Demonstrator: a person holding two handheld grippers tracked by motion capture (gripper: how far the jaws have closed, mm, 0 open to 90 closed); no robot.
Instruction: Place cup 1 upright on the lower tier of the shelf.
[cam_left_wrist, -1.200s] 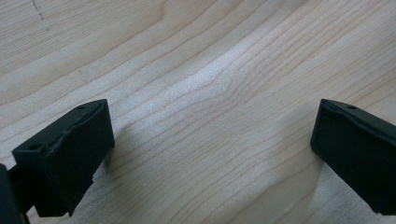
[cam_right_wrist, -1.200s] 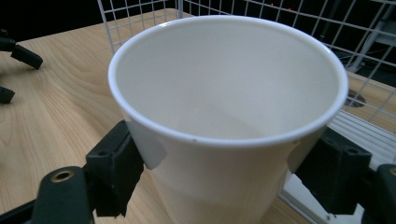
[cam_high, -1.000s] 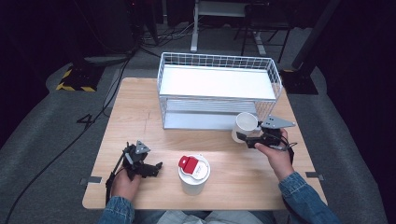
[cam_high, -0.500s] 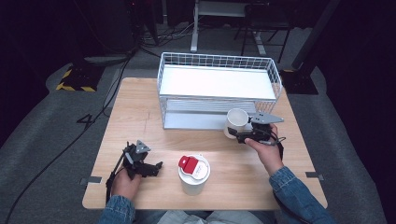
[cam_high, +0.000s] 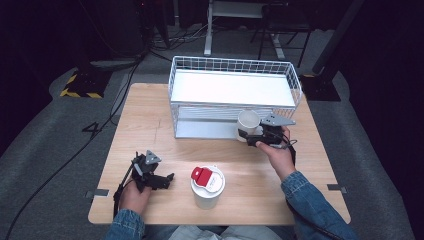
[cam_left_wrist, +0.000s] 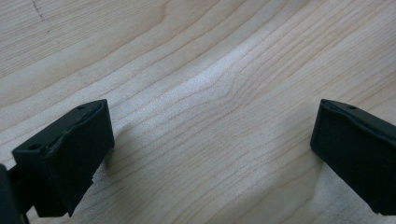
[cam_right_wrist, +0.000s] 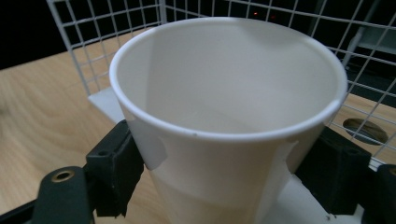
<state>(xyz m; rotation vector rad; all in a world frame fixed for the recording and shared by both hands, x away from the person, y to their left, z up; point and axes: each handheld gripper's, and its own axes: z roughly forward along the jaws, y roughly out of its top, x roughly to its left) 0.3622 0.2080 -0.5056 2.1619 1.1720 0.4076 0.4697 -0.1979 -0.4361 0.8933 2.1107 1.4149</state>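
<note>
Upright, mouth upward: white paper cup (cam_right_wrist: 224, 126) clamped between right gripper (cam_high: 248, 137) jaws beside wire basket (cam_high: 235, 65); left gripper (cam_left_wrist: 210, 154) spread wide, empty.

A light wooden table (cam_high: 150, 120) is sitting on a grey floor (cam_high: 45, 165), bearing a white wire basket (cam_high: 235, 75) toward its far edge and a white lidded cup with a red tab (cam_high: 207, 186) near its front edge.

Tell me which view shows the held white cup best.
The right gripper view: the white cup sits close up, empty, clamped between the right gripper jaws. The high view shows it small beside the wire basket; the left gripper view shows table wood.
</note>
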